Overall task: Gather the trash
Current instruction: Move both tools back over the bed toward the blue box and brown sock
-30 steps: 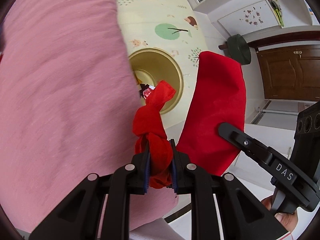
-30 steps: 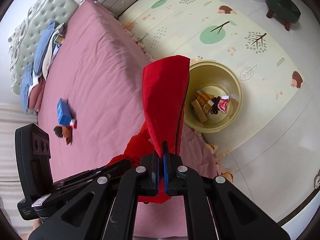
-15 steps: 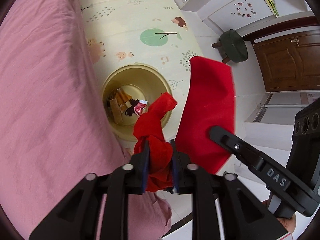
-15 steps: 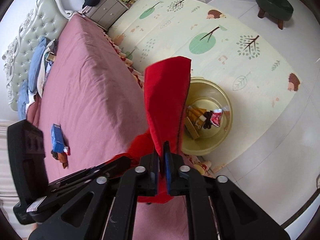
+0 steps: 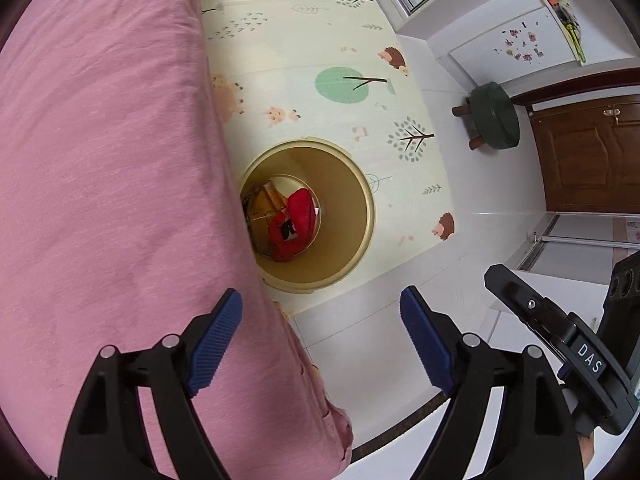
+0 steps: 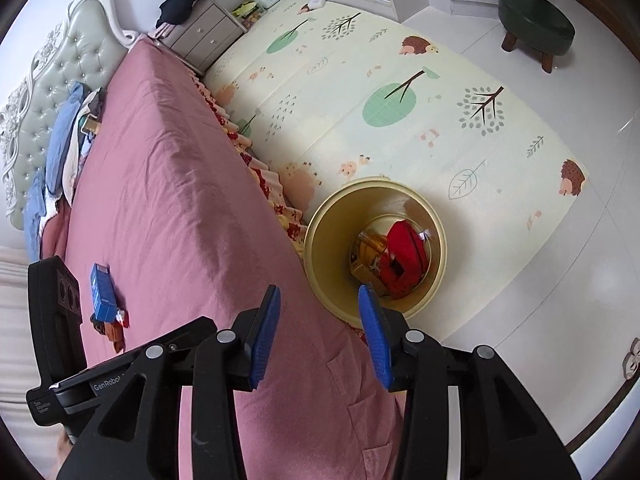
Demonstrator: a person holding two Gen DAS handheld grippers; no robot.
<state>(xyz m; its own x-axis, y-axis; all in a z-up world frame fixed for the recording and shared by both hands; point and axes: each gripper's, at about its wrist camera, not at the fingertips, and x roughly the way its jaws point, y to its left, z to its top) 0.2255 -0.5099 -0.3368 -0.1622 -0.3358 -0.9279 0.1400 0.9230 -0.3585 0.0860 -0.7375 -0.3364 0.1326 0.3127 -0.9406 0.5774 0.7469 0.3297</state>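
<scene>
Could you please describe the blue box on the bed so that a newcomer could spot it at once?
Start from the wide pink bedspread beside the patterned play mat. On its open middle, well short of the heaped bedding at the headboard, lies a small blue rectangular carton. It is the only blue, straight-edged thing there; the small red and brown wrappers next to it are crumpled.

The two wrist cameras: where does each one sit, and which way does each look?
Left wrist: on the left gripper, looking steeply down at the bin beside the bed; open jaws show.
Right wrist: on the right gripper, looking down past the bed edge; open jaws show.
Both see the bin, red cloth, play mat and stool.
</scene>
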